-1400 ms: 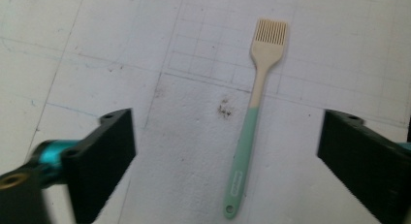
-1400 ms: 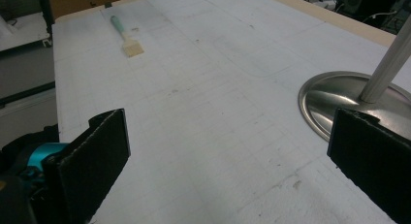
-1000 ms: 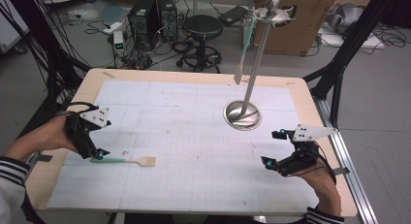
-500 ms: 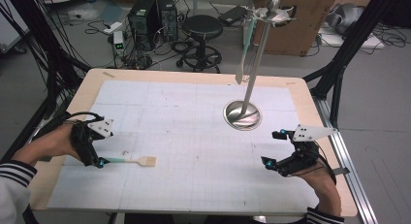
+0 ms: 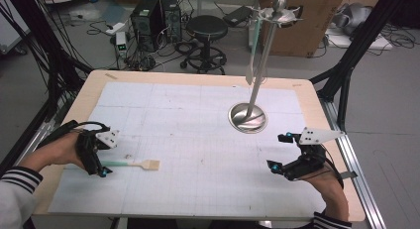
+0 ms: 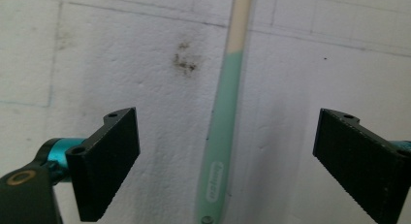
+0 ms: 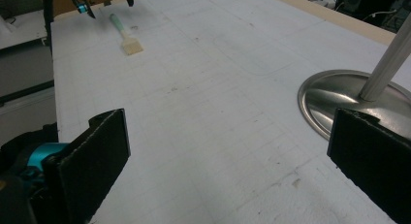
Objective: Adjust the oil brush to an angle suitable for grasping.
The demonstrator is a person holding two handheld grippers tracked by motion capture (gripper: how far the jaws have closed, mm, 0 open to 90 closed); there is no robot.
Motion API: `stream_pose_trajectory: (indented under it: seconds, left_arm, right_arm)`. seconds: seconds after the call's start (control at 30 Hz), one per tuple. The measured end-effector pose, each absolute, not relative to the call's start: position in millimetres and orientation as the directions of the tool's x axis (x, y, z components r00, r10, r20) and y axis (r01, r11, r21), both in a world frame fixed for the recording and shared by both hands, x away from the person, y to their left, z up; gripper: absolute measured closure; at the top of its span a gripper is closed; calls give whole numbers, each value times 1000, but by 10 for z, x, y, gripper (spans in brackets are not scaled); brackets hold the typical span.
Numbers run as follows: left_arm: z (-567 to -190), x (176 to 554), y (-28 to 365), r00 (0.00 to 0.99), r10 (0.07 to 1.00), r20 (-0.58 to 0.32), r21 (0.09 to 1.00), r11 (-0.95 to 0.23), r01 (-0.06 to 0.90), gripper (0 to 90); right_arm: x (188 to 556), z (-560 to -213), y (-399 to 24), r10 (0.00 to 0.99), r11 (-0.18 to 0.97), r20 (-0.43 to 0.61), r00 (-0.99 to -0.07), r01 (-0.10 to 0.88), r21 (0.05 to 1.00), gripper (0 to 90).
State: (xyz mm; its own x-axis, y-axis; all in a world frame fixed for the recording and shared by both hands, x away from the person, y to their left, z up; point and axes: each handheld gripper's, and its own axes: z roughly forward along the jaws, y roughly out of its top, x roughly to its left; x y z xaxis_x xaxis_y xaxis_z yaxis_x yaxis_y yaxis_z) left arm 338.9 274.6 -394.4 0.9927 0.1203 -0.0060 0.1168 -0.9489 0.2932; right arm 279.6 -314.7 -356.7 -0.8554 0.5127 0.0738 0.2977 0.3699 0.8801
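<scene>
Black jaws of the left gripper (image 5: 101, 170) are straddling the mint-green handle of a small spatula (image 5: 132, 164), closing in but not yet touching it.

Seen along the left gripper (image 6: 225, 156), its two pads are standing well apart on either side of the spatula (image 6: 220, 151), with bare white mat showing between each pad and the handle; the jaws have just been narrowing. The spatula is lying flat on the white gridded mat (image 5: 198, 140), its pale blade pointing toward the steel utensil stand (image 5: 248, 117), which is rising well apart from it. On the stand's other side, the right gripper (image 5: 281, 152) is hovering near the round base, jaws spread wide with nothing between them. From the right gripper view, the spatula (image 7: 125, 35) is lying far across the mat.
</scene>
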Motion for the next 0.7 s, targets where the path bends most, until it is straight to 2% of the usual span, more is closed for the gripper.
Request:
stream_pose_trajectory:
  seconds: [0.33,0.53,0.63,0.7]
  left_arm:
    - [-4014,3385,2697,991,118,-56,242,-962,128,264]
    - [-4033,3396,2692,992,120,-50,211,-969,128,370]
    - [-4039,3397,2693,990,131,-44,202,-970,137,470]
    - [-4046,3402,2692,990,132,-47,198,-970,139,479]
  right_arm:
    - [2795,-3569,-3151,514,368,79,-854,302,879,1]
    - [2803,-3579,-3147,512,372,78,-855,303,877,1]
    - [2803,-3581,-3144,511,373,81,-856,305,877,0]
    - [2807,-3584,-3147,512,372,78,-855,303,877,0]
